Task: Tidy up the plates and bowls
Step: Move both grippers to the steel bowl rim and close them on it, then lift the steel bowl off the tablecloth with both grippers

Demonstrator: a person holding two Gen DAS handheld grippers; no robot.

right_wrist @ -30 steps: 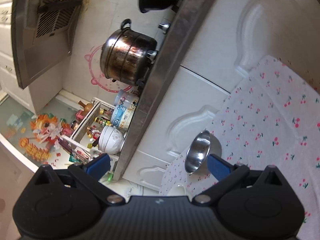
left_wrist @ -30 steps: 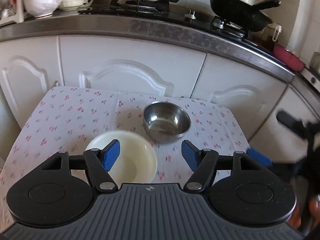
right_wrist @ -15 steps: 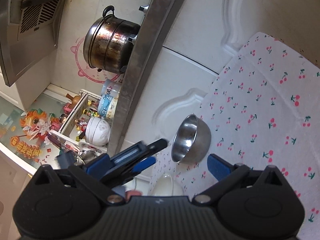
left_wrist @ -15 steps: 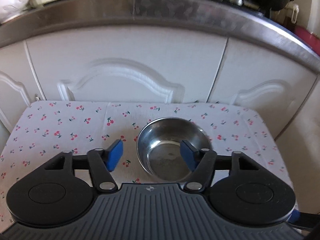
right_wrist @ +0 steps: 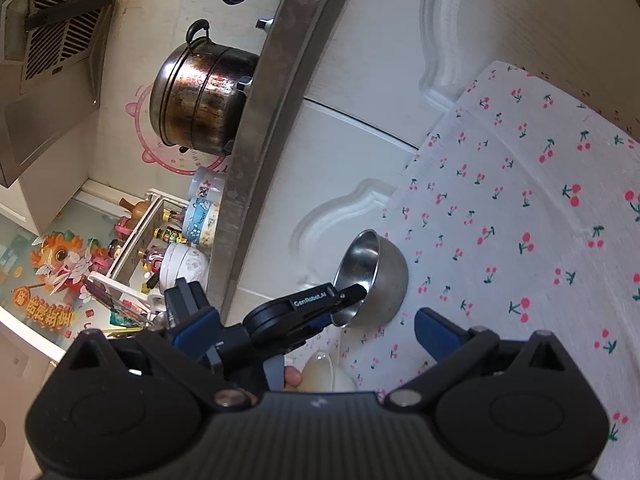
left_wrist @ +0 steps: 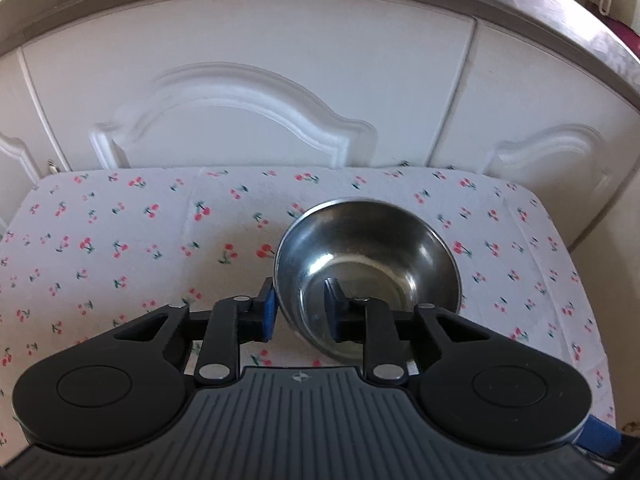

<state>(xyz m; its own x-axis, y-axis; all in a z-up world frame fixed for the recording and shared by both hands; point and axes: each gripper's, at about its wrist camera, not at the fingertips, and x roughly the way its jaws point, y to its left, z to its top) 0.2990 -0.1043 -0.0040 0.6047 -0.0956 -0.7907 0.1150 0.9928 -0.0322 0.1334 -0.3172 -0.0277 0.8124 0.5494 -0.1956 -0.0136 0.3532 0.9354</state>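
A steel bowl point(left_wrist: 368, 268) sits on the cherry-print cloth point(left_wrist: 120, 248). My left gripper point(left_wrist: 298, 312) straddles its near-left rim, one blue pad outside and one inside, jaws narrowed around the wall. The right wrist view shows the same bowl point(right_wrist: 376, 284) with the left gripper point(right_wrist: 340, 304) at its rim. A white bowl point(right_wrist: 324, 376) lies just below it, partly hidden by my right gripper's body. My right gripper point(right_wrist: 312, 332) is open and empty, held tilted above the cloth point(right_wrist: 520, 220).
White cabinet doors point(left_wrist: 256, 80) stand right behind the table under a steel counter edge point(left_wrist: 560, 20). In the right wrist view a large pot point(right_wrist: 200, 96), stacked bowls point(right_wrist: 200, 216) and a rack of bottles point(right_wrist: 152, 240) sit on the counter.
My left gripper moved forward and down from over the white bowl to the steel bowl and narrowed its jaws over the rim. The right gripper drifted a little, still open.
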